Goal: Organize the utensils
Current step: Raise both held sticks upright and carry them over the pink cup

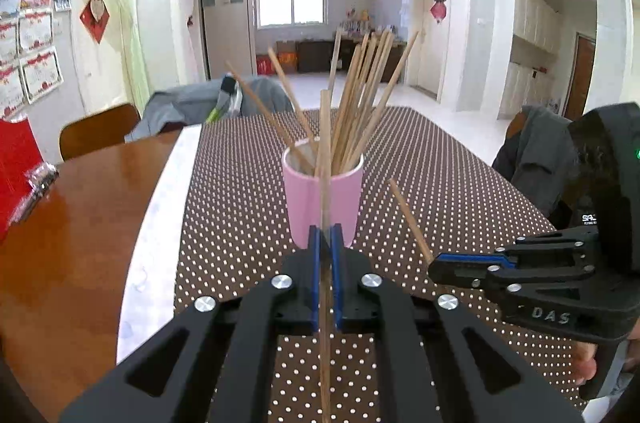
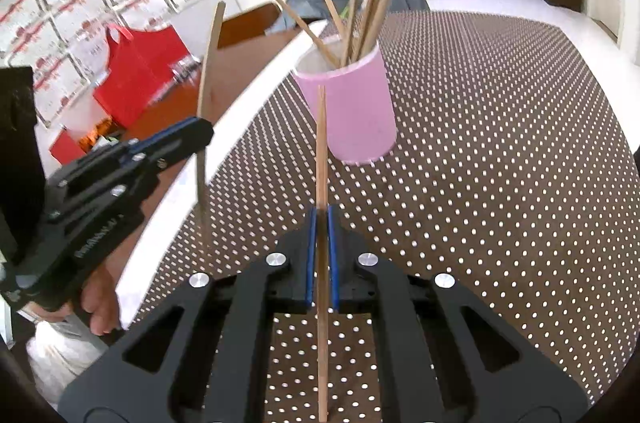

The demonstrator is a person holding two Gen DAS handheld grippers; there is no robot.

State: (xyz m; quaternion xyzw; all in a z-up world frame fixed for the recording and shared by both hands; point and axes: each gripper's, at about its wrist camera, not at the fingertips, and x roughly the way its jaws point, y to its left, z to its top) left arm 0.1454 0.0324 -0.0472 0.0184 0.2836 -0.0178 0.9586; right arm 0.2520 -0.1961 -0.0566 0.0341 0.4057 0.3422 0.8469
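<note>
A pink cup (image 1: 324, 199) stands on the dotted brown tablecloth (image 1: 460, 183) with several wooden chopsticks (image 1: 360, 95) fanned out of it. My left gripper (image 1: 325, 235) is just in front of the cup, shut on one chopstick (image 1: 325, 143) that points up past the rim. To its right, my right gripper (image 1: 434, 265) is shut on a second chopstick (image 1: 410, 219). In the right wrist view, the right gripper (image 2: 322, 219) grips its chopstick (image 2: 321, 143) short of the cup (image 2: 352, 111). The left gripper (image 2: 206, 133) holds its chopstick (image 2: 210, 63) upright at the left.
Left of the tablecloth lies a bare wooden tabletop (image 1: 72, 243) with a red bag (image 2: 136, 71). Chairs draped with grey jackets stand at the far end (image 1: 192, 107) and on the right (image 1: 536, 159). A person's hand (image 2: 100, 299) holds the left gripper.
</note>
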